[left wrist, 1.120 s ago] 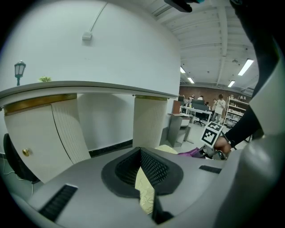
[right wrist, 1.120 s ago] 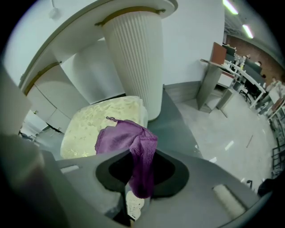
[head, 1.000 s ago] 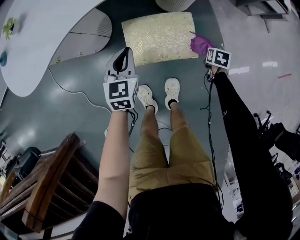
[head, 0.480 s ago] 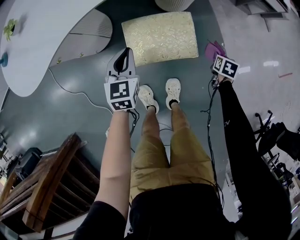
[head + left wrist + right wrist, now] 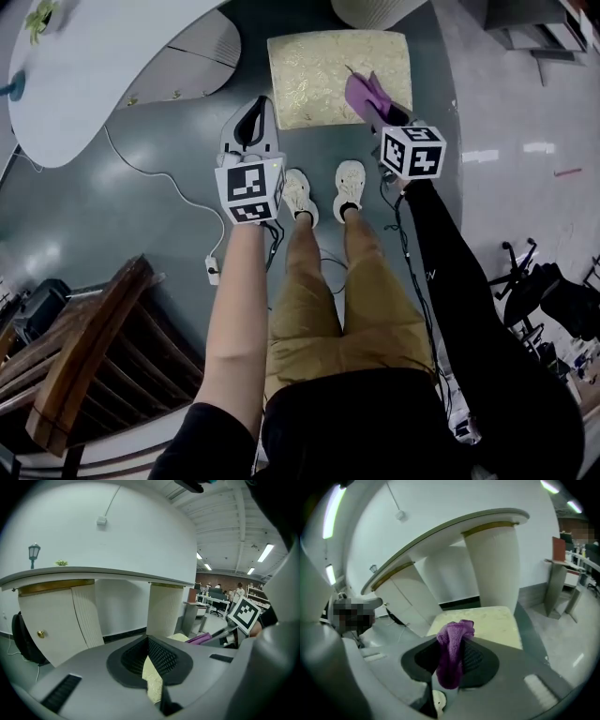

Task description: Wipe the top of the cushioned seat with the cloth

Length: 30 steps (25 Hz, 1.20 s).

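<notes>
The cushioned seat is a cream and gold square pad, low on the grey floor ahead of the person's feet. My right gripper is shut on the purple cloth and holds it over the seat's right front part. In the right gripper view the cloth hangs bunched between the jaws of the right gripper, with the seat beyond. My left gripper hovers above the floor just left of the seat's front corner, shut and holding nothing. The left gripper view shows the cloth to its right.
A white curved table fills the upper left, and a round pedestal stands behind the seat. A cable and power strip lie on the floor at left. A wooden chair is at lower left. The person's shoes are near the seat's front.
My right gripper has carried the cloth leftward from beside the seat's right edge to over its right front part. The left gripper has hardly moved.
</notes>
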Each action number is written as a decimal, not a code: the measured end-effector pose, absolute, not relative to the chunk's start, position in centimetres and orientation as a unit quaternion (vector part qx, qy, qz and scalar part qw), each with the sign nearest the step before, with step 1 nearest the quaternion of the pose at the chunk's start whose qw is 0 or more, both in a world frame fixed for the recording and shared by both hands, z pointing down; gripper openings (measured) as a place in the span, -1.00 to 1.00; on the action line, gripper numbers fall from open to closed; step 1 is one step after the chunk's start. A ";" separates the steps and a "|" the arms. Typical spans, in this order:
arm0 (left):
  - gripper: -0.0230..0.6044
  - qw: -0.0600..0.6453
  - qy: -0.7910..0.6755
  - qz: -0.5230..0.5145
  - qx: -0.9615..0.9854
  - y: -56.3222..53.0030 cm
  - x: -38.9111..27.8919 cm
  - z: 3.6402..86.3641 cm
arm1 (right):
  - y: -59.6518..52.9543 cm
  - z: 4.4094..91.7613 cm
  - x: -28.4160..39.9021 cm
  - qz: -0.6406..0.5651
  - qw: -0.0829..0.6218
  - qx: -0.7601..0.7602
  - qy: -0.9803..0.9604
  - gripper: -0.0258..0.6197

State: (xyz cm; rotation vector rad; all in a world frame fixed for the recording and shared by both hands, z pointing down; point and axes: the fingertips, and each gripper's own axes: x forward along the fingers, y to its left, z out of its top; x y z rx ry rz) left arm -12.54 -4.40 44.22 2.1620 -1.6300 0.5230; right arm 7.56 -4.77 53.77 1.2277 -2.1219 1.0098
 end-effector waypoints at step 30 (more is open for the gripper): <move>-0.90 0.209 -0.587 0.175 0.762 -2.1 -13.5 44.4 | -2.1 63.3 11.2 0.382 0.403 0.475 -0.683 -0.67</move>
